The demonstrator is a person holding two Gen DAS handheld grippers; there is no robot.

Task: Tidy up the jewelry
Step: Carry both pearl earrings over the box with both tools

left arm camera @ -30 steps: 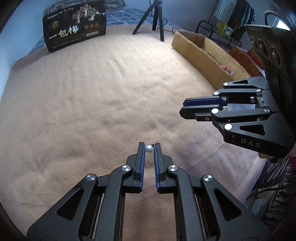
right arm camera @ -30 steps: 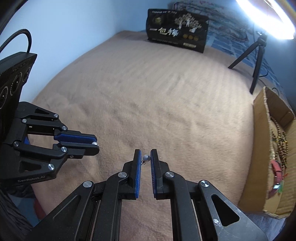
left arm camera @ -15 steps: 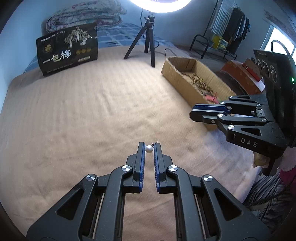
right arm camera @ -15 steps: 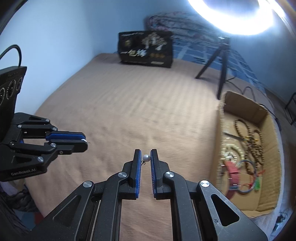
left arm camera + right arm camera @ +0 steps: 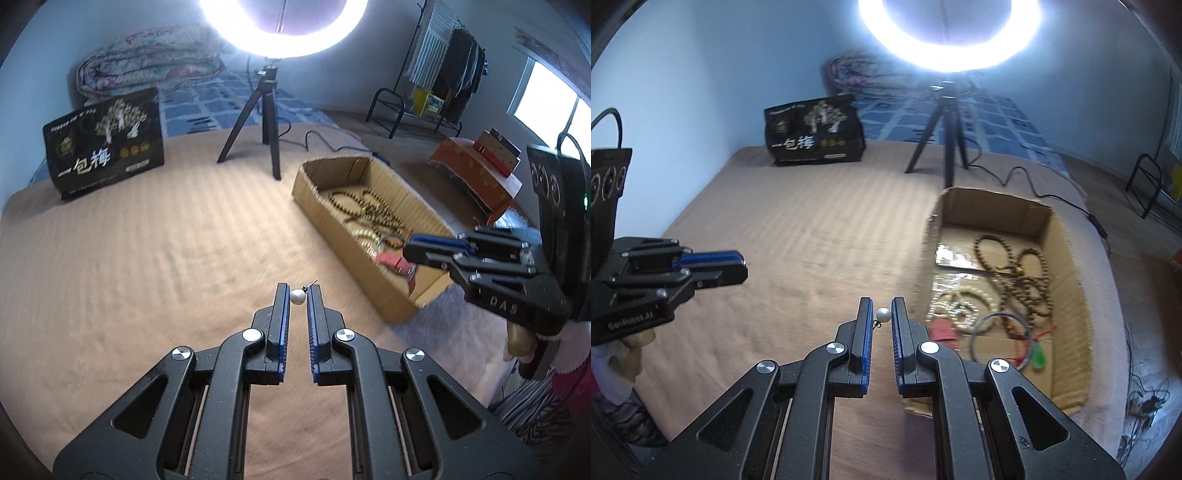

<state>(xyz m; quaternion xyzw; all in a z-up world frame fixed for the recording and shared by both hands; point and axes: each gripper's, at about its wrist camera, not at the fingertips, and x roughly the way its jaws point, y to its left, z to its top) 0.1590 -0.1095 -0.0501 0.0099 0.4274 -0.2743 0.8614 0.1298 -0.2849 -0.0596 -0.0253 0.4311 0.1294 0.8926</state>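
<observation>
My left gripper (image 5: 297,291) is shut on a small white pearl earring (image 5: 297,296) whose thin hook sticks out past the right finger. My right gripper (image 5: 882,308) is likewise shut on a second pearl earring (image 5: 883,314), its dark hook hanging at the left pad. Both hang above a tan blanket (image 5: 147,258). A cardboard box (image 5: 1067,266) with several bead strings, a bangle and a red item lies to the right. In the left wrist view my right gripper (image 5: 408,251) hovers over the box's near end (image 5: 402,306). My left gripper (image 5: 744,267) shows at the left of the right wrist view.
A black printed bag (image 5: 105,147) stands at the blanket's far edge. A tripod (image 5: 266,125) with a glaring ring light (image 5: 949,37) stands behind the box, its cable trailing right. A clothes rack (image 5: 443,85) and an orange low table (image 5: 480,173) lie beyond. A person's hand (image 5: 521,339) holds the right gripper.
Both grippers have risen and tilted up, so the ring light and far room came into view. The right gripper moved from over the blanket to over the box. Each pearl stays clamped.
</observation>
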